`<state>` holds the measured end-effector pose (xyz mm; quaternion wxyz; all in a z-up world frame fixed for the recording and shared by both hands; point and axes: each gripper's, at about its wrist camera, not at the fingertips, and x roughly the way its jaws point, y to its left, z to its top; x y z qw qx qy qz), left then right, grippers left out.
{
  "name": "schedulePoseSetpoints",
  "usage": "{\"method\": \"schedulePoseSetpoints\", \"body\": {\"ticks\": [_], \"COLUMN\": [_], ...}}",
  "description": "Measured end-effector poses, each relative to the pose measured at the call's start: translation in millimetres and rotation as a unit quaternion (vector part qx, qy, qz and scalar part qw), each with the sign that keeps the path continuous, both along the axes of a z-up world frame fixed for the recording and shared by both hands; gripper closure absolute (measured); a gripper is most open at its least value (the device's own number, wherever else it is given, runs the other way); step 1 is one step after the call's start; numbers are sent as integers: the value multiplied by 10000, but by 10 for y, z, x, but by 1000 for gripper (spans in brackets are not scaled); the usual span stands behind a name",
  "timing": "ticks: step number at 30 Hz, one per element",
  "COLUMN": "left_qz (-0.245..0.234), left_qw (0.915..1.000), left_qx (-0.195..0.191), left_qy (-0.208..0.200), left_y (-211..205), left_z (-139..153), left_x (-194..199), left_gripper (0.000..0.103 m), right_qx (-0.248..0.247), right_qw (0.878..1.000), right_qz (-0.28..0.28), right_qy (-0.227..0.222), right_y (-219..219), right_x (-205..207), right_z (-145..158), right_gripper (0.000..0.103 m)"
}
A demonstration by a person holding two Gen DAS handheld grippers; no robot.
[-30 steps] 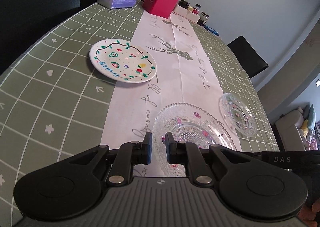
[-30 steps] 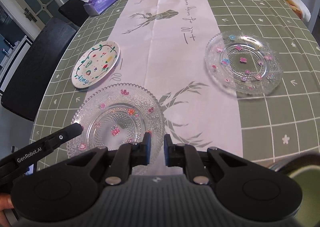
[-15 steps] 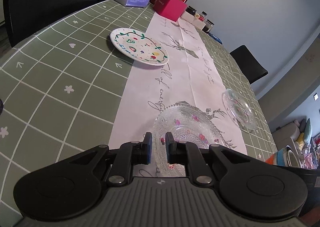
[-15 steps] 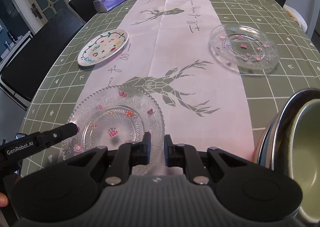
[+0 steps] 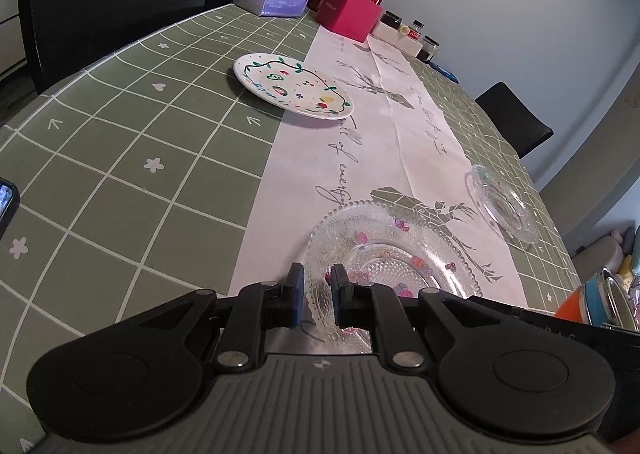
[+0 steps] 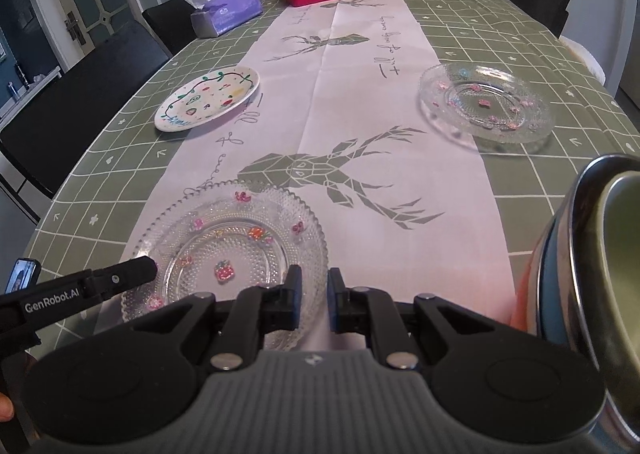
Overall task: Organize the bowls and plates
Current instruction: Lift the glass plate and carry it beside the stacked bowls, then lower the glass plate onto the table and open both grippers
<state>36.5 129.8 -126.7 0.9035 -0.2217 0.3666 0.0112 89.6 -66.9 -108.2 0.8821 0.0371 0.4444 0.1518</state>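
Both my grippers nearly closed, empty. Left gripper (image 5: 316,296) nearer: glass plate (image 5: 384,262) rim dead ahead, lower centre. Right gripper (image 6: 313,300) at same plate's lower-right edge.

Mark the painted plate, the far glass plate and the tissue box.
painted plate (image 5: 294,87), left wrist view, centre of its face
far glass plate (image 6: 486,103), right wrist view, its middle
tissue box (image 6: 232,9), right wrist view, purple side
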Motion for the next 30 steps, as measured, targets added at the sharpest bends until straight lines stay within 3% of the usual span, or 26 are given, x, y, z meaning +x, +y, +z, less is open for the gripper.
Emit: {"method": "schedulePoseSetpoints", "body": {"ticks": [6, 14, 18, 23, 27, 30], "left_qz": [29, 24, 226, 363, 264, 54], "left_qw": [9999, 9998, 9993, 9976, 9964, 9963], "left_qx": [48, 42, -60, 87, 345, 488], "left_qy": [-102, -202, -280, -575, -728, -707], "left_y": [-7, -6, 51, 59, 57, 80], "left_z": [-16, -24, 6, 107, 239, 347], "left_x": [-32, -52, -85, -158, -197, -174], "left_gripper": [84, 76, 56, 52, 39, 36], "right_qx": [253, 29, 74, 39, 21, -80], "right_qw": [9996, 9993, 9983, 9961, 9929, 9899], "right_qz": [-117, -68, -82, -42, 14, 120], "right_qy": [-60, -376, -569, -879, -1189, -1411], "right_y": [-52, 39, 43, 76, 98, 124], "right_x": [-20, -97, -129, -188, -254, -260], "right_z": [-42, -62, -41, 23, 117, 232], "right_gripper": [90, 84, 58, 53, 40, 38]}}
